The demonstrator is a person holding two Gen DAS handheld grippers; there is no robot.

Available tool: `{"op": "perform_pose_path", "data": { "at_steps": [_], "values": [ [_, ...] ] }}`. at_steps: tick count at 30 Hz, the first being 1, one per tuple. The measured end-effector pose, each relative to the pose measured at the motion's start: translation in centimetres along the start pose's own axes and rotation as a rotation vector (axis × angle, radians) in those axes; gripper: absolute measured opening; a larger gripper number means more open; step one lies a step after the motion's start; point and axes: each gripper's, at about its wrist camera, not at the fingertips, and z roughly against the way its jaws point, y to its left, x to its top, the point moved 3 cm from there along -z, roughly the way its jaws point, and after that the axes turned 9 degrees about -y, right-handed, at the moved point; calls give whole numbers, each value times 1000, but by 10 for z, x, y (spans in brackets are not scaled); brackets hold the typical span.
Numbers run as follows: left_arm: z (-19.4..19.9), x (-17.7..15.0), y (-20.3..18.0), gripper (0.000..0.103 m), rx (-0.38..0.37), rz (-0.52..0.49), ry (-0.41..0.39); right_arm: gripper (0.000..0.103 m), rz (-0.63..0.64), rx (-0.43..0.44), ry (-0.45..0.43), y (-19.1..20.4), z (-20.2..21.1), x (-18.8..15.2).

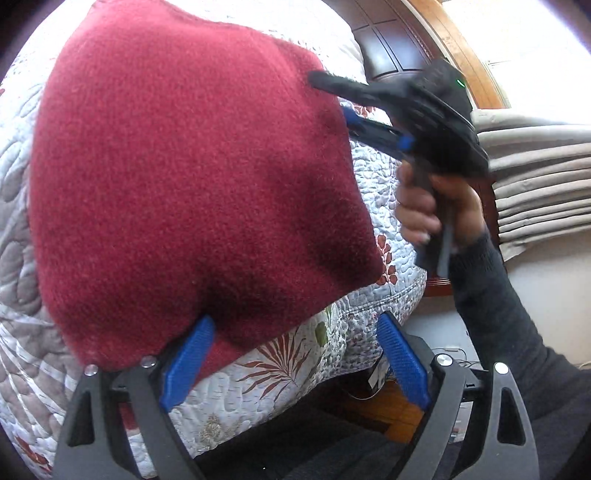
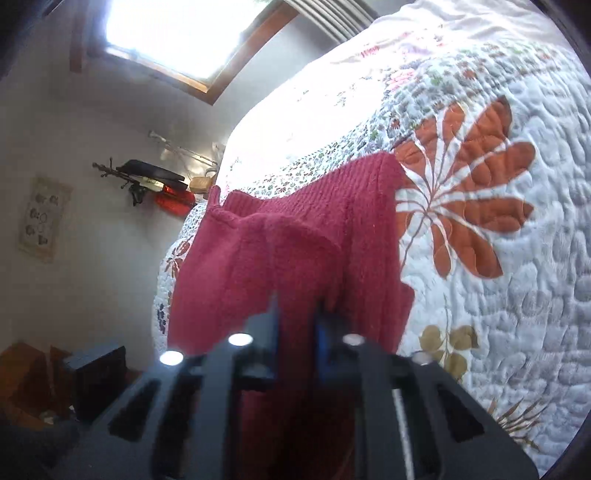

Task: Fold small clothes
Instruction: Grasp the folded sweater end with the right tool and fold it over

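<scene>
A dark red knit garment [image 1: 184, 177] lies on the floral quilt [image 1: 373, 177] of a bed. In the left wrist view my left gripper [image 1: 295, 354] stands open at the garment's near edge. Its left pad [image 1: 188, 358] touches the cloth, while the right pad [image 1: 402, 358] is over bare quilt. A hand [image 1: 424, 210] holds my right gripper [image 1: 332, 98] at the garment's right edge. In the right wrist view that gripper [image 2: 295, 321] is shut on a fold of the red garment [image 2: 288, 251], which hangs lifted above the quilt [image 2: 517, 277].
The bed's edge [image 1: 369, 317] drops to a wooden floor [image 1: 391, 410] with cables. Dark wood furniture [image 1: 391, 40] and beige curtains [image 1: 539, 173] stand beyond the bed. A window [image 2: 177, 29], a wall hanging [image 2: 42, 218] and a coat rack [image 2: 140, 181] are to the left.
</scene>
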Motion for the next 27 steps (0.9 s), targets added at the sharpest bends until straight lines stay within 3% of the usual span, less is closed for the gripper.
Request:
{"op": "perform_pose_path", "data": {
  "at_steps": [2, 4, 5, 8, 10, 11, 14, 18, 20, 21, 24, 26, 27],
  "values": [
    [3, -3, 5, 90, -14, 6, -13, 9, 23, -13, -71, 1, 10, 11],
    [2, -1, 7, 90, -34, 22, -26, 10, 4, -95, -56, -20, 4, 5],
    [2, -2, 7, 90, -39, 28, -28, 11, -39, -96, -44, -34, -2, -6],
    [8, -3, 2, 90, -45, 24, -21, 17, -126, -30, -66, -50, 1, -11],
    [21, -3, -4, 90, -65, 18, -38, 27, -149, 4, -92, -47, 23, -8],
    [30, -2, -6, 90, -68, 9, -55, 28, -132, 2, -97, -42, 37, -9],
    [57, 2, -6, 90, -72, 8, -115, 30, -60, 36, -41, -20, 63, -30],
    [78, 7, 3, 90, -74, 36, -185, 54, -51, 49, 73, -10, 66, -78],
    [78, 9, 12, 90, -87, 77, -203, 45, -70, 57, 118, -11, 51, -95],
    [76, 10, 16, 90, -94, 102, -206, 11, -92, 52, 131, -17, 45, -102],
    [77, 11, 34, 90, -93, 161, -222, 10, -192, 38, 145, -43, 38, -122],
    [85, 9, 38, 90, -100, 179, -239, 11, -198, 82, 116, -37, 50, -125],
    [91, 7, 38, 90, -99, 174, -252, 18, -198, 113, 94, -31, 56, -122]
  ]
}}
